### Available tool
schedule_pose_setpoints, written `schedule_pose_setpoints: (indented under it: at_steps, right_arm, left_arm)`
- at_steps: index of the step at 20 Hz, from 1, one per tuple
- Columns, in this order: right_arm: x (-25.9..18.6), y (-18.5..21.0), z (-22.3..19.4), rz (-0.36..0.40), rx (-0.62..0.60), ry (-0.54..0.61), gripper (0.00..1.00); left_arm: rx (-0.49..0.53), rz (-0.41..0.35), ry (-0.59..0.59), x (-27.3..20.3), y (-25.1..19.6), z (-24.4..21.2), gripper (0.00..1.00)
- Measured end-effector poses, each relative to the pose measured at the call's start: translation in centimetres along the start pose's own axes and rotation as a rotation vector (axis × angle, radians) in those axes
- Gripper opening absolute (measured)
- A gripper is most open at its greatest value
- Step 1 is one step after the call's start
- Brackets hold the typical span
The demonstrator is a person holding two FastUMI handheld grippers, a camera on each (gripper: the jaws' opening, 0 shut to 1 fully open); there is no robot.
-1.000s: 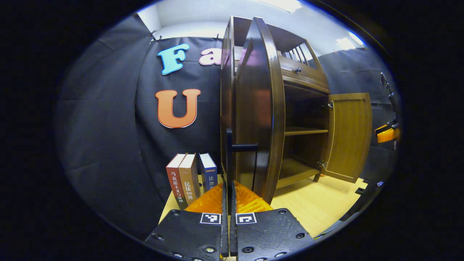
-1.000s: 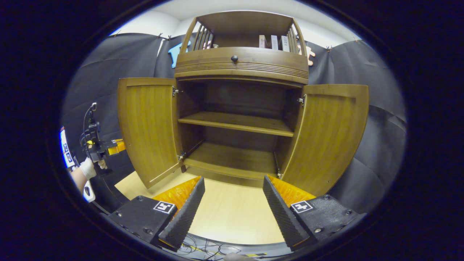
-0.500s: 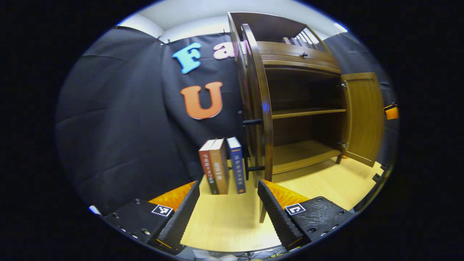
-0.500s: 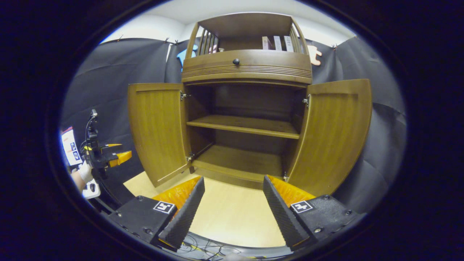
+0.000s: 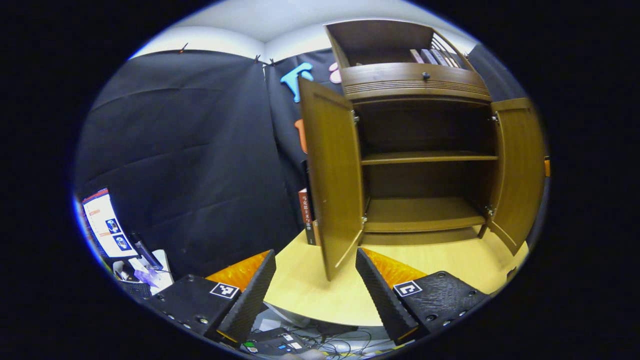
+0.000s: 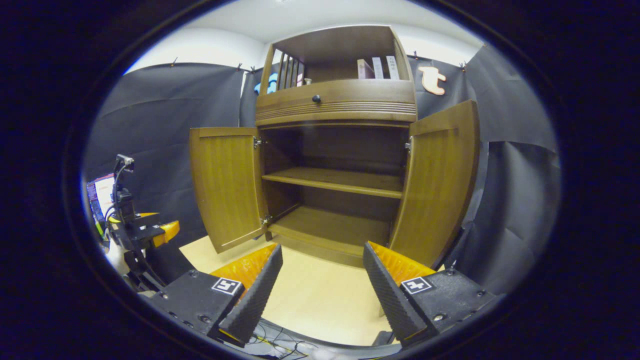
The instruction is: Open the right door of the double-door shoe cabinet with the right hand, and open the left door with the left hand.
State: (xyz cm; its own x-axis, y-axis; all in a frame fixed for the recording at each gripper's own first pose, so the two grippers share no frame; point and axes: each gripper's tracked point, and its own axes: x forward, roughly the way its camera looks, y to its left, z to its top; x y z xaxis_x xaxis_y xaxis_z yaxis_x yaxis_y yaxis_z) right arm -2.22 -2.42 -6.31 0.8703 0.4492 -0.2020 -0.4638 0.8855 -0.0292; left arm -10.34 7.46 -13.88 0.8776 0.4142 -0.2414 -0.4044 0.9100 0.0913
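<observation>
Shoe cabinet (image 6: 340, 145): two doors, left door (image 6: 225, 185) and right door (image 6: 435, 185), both open; two bare shelves. My left gripper (image 5: 315, 280) and right gripper (image 6: 322, 280): jaws released.

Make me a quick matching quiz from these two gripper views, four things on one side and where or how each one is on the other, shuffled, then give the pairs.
Things:
1. left door
2. books
3. left gripper
4. round knob

States or places:
A. on the drawer front above the doors
B. swung open
C. in the open top compartment of the cabinet
D. open, holding nothing

Pairs: 1-B, 2-C, 3-D, 4-A
</observation>
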Motion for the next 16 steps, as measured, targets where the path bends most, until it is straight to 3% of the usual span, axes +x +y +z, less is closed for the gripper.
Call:
schedule_pose_setpoints:
  at_steps: [5,8,9,16]
  right_arm:
    - [-0.6,-1.7,1.3,-0.041,0.041,-0.047,1.00]
    - [-0.5,-3.0,2.6,-0.104,0.058,-0.085,1.00]
    - [-0.4,-3.5,3.1,-0.127,0.066,-0.096,1.00]
    - [0.2,-5.5,5.1,-0.245,0.099,-0.157,0.99]
  left_arm:
    - [-0.023,-0.109,-0.077,-1.6,-8.3,6.1,0.96]
    - [-0.006,-0.149,-0.124,-2.3,-10.4,9.0,1.00]
    - [-0.012,-0.169,-0.140,-2.4,-11.1,9.9,0.96]
    - [-0.048,-0.293,-0.199,-2.1,-14.3,13.1,0.96]
